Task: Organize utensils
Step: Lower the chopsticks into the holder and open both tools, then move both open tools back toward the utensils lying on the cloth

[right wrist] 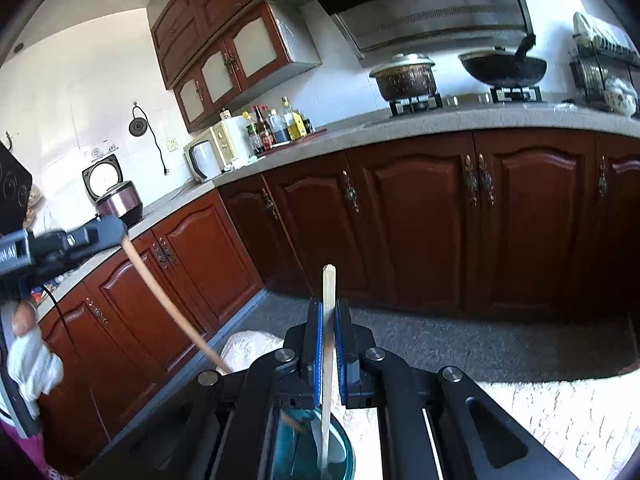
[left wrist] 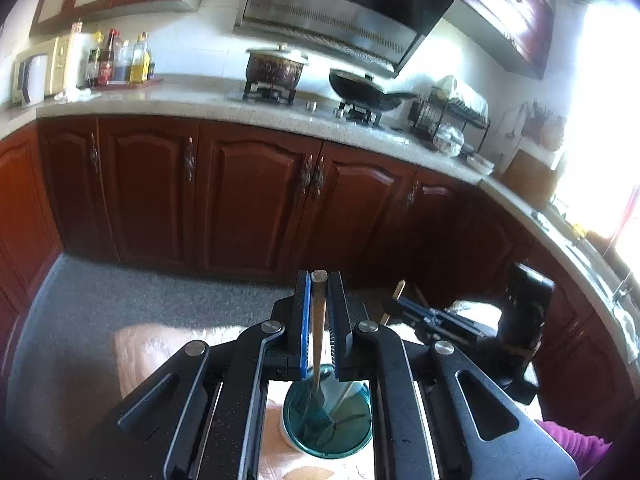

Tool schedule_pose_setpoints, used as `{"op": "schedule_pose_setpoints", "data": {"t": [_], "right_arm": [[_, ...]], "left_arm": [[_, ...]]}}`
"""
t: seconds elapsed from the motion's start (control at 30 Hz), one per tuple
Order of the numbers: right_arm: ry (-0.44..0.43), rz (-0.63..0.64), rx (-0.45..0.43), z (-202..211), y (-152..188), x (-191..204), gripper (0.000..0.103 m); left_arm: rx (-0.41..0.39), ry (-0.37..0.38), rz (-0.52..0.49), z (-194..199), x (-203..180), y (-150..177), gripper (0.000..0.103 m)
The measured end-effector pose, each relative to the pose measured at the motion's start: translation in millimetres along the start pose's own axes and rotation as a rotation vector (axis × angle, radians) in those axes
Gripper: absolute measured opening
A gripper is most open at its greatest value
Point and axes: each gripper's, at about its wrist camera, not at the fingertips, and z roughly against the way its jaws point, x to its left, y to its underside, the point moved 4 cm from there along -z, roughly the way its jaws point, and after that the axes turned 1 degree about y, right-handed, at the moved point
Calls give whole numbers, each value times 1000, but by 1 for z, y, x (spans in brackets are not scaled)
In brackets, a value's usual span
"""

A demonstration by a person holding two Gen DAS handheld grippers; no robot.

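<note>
The left gripper is clamped narrow on a dark wooden-handled utensil, whose handle runs up between the blue pads to a round end level with the fingertips. The lower end of this utensil slants down into a teal glass bowl that sits on a pale patterned cloth over the tabletop, right below the gripper. A second thin, pale handle also leans inside the bowl.

In the right wrist view, the right gripper is closed tight on a pale wooden utensil. Its handle stands nearly upright, its tip rising above the fingertips and its lower part reaching down into the same teal bowl, at the near edge of the picture. What sort of head either utensil has cannot be told through the tinted glass.

From this view the left gripper shows at the far left, with its brown handle slanting down and to the right toward the bowl. A hand in a white glove is below it at the left edge.

From the left wrist view the right gripper appears to the right, just beside the left one.

Beyond the tabletop lies a grey floor, then red-brown cabinets under a stone counter, with a lidded pot and a black wok on the stove.
</note>
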Motion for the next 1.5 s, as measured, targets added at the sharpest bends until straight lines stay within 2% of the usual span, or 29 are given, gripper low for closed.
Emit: {"op": "schedule_pose_setpoints", "data": {"t": [0.3, 0.53, 0.6, 0.63, 0.67, 0.7, 0.73, 0.8, 0.87, 1.07, 1.3, 1.47, 1.5], "right_arm": [[-21, -17, 75, -2, 27, -5, 5], [-37, -10, 166, -2, 45, -4, 6], [-30, -2, 168, 2, 49, -4, 11], [-25, 1, 167, 4, 51, -5, 20], [-21, 1, 166, 6, 52, -5, 25], [-21, -6, 162, 10, 53, -6, 30], [-22, -12, 159, 13, 54, -8, 30], [-14, -14, 167, 18, 57, -10, 30], [-10, -30, 174, 21, 59, -14, 30], [-2, -69, 192, 38, 69, -21, 30], [46, -35, 208, 68, 89, -20, 31], [100, -31, 226, 94, 111, -27, 32], [109, -34, 229, 98, 115, -29, 36]], "left_arm": [[103, -32, 25, -32, 0, 49, 7], [103, -80, 18, -44, -13, 73, 7], [103, -92, 19, -46, -15, 78, 9], [104, -95, 20, -46, -15, 79, 14], [105, -100, 19, -46, -16, 82, 26], [104, -102, 20, -46, -16, 82, 34], [101, -100, 24, -44, -17, 83, 42], [97, -94, 36, -41, -16, 85, 44], [92, -105, 39, -37, -17, 87, 51], [78, -148, 17, -25, -26, 101, 57], [97, -228, -22, -25, -41, 133, 58], [133, -231, -27, -32, -54, 158, 58], [140, -235, -28, -34, -58, 163, 57]]}}
